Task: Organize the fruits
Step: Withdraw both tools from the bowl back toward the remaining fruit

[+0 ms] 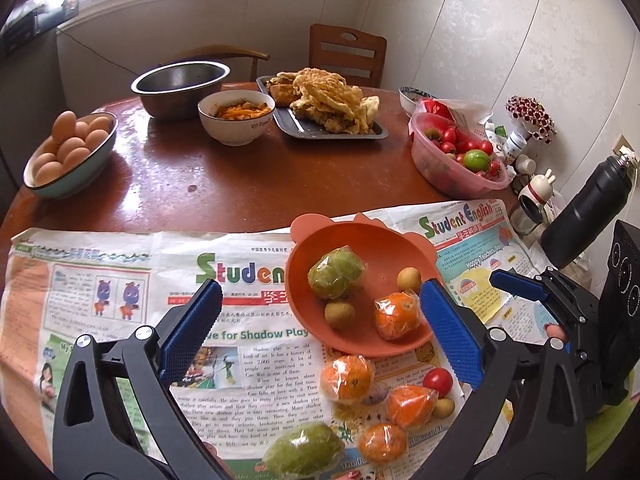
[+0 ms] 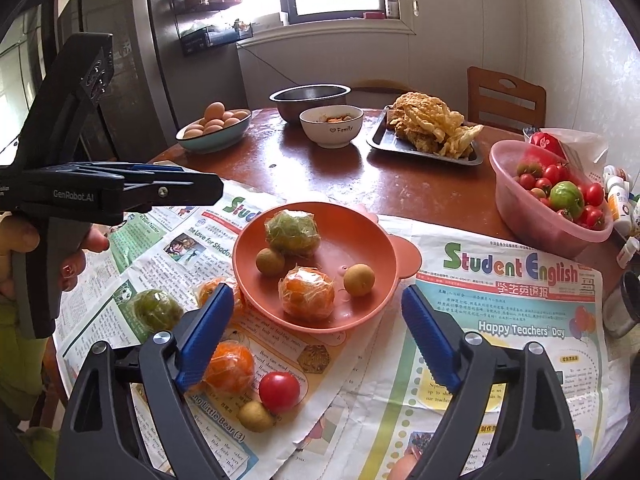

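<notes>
We hold the left gripper (image 1: 320,326) and right gripper (image 2: 318,326) spread wide, both empty. Between them the orange plastic bowl (image 2: 360,236) on the newspaper (image 2: 500,344) holds four fruits. Only the left view shows the black bottle (image 1: 592,204); nearer wrapped oranges (image 1: 347,378) are partly hidden.
</notes>
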### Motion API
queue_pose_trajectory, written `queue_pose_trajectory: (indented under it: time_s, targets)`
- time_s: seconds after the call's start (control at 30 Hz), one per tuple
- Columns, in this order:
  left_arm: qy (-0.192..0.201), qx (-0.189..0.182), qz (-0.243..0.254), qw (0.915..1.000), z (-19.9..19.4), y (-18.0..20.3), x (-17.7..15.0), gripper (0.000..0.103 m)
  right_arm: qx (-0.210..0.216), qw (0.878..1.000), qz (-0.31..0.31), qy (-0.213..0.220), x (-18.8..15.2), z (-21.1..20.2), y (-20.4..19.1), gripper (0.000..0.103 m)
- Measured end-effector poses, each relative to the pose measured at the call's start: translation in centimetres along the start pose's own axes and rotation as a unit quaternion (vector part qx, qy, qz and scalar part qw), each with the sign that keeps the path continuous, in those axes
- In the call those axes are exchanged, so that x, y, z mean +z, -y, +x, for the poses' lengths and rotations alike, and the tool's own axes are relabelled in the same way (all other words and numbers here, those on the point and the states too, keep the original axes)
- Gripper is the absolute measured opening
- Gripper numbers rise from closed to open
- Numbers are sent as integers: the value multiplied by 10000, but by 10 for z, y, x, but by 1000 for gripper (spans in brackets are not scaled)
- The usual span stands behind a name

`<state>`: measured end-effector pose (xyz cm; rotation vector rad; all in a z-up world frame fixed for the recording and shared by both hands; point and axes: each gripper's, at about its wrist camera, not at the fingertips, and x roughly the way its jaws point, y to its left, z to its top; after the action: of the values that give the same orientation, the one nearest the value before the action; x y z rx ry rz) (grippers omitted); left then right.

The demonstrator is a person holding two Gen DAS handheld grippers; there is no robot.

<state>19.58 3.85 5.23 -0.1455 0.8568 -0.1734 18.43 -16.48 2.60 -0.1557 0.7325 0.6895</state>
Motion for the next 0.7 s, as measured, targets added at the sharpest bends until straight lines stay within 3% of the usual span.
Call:
queue_pose_trajectory:
  time_s: [0.7]
  targets:
    - [48, 137, -148, 9998, -31, -12, -37, 93, 69, 9995, -296, -19, -18, -21, -27, 88]
